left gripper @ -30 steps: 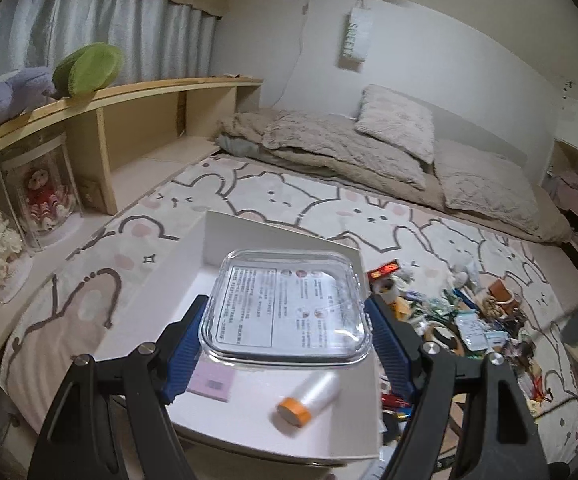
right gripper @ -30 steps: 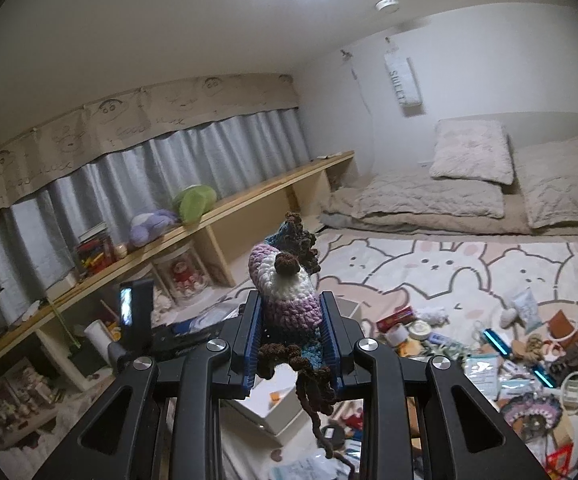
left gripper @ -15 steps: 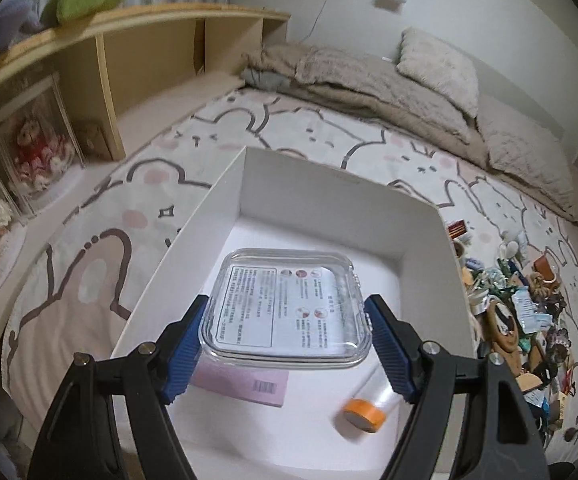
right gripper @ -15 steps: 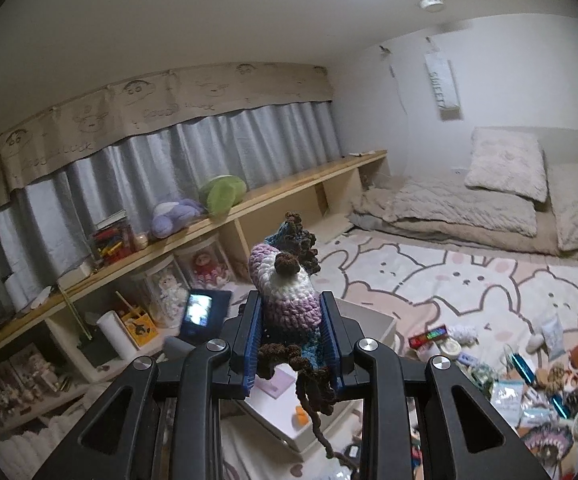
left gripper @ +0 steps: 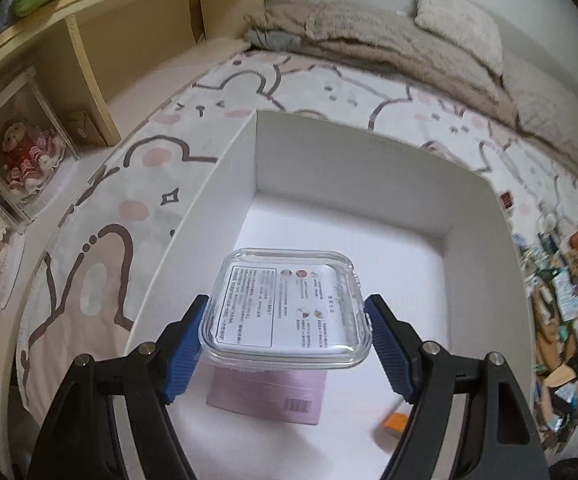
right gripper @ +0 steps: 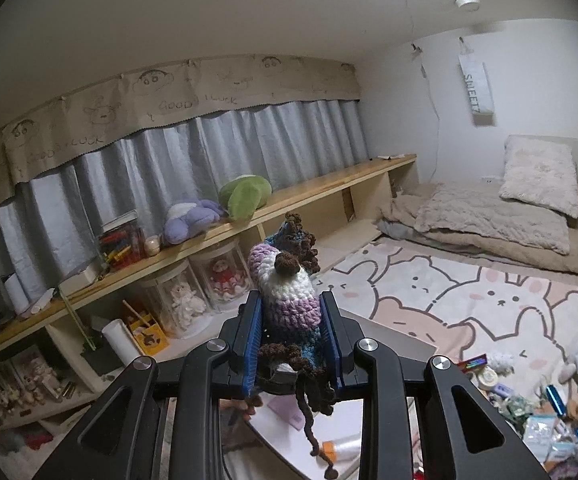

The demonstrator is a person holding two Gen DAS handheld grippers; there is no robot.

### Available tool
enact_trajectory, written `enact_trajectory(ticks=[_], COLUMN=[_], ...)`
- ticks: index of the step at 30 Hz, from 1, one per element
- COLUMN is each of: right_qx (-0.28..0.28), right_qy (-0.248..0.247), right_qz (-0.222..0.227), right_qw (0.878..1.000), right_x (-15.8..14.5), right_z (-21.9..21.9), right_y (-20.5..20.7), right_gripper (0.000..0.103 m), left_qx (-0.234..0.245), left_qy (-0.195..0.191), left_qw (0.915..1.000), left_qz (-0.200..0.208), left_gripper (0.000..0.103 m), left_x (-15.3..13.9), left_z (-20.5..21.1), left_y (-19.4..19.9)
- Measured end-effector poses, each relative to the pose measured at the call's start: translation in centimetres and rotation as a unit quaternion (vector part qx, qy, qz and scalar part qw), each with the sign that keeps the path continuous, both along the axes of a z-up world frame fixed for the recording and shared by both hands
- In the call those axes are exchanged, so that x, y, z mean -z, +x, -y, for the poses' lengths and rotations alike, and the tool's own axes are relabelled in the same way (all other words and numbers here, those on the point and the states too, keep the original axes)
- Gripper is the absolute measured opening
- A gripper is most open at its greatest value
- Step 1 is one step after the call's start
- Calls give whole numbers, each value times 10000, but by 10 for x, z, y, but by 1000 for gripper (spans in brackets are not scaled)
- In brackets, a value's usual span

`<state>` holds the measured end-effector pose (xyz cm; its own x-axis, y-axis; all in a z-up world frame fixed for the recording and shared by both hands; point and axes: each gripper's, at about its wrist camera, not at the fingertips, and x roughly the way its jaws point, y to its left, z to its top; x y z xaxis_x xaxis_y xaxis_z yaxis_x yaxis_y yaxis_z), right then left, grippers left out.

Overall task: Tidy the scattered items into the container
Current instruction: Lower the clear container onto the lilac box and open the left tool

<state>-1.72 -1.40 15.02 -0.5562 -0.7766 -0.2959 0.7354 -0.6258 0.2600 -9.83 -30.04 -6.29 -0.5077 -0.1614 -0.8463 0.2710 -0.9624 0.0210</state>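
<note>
My left gripper (left gripper: 287, 342) is shut on a clear plastic case (left gripper: 287, 312) with a printed label, and holds it tilted over the inside of a white open box (left gripper: 353, 168). On the box floor lie a pink card (left gripper: 269, 394) under the case and an orange-capped tube (left gripper: 395, 424) at the right. My right gripper (right gripper: 291, 332) is shut on a crocheted doll (right gripper: 285, 284) in purple, white and blue with brown yarn strands hanging down. Below it I see part of the white box (right gripper: 389, 340) with the tube (right gripper: 341, 448) and the pink card (right gripper: 287, 410).
The box stands on a bear-and-rabbit print mat (left gripper: 101, 236). Several small items (left gripper: 565, 312) lie scattered on the mat to its right. A low wooden shelf (right gripper: 309, 196) with plush toys and doll jars runs along the curtain. Bedding and pillows (right gripper: 501, 216) lie at the far wall.
My left gripper has moved forward and down with the case, and the box now fills its view. My right gripper has swung left with the doll, away from the scattered items.
</note>
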Motion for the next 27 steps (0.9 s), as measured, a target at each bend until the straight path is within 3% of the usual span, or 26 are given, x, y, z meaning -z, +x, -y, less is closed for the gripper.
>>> enact_trajectory(ticks=[13, 27], right_qx=[165, 291], right_qy=[308, 545], right_qz=[446, 783], right_qw=[9984, 9950], right_x=[41, 73], right_z=[41, 68], right_y=[-47, -80], right_gripper=[28, 28], left_qx=[315, 1218], left_qy=[-403, -906], left_qw=[9940, 9717], left_qz=[968, 1809], left_gripper=[77, 77], left_x=[32, 62], left_z=[-10, -41], left_y=[-25, -33])
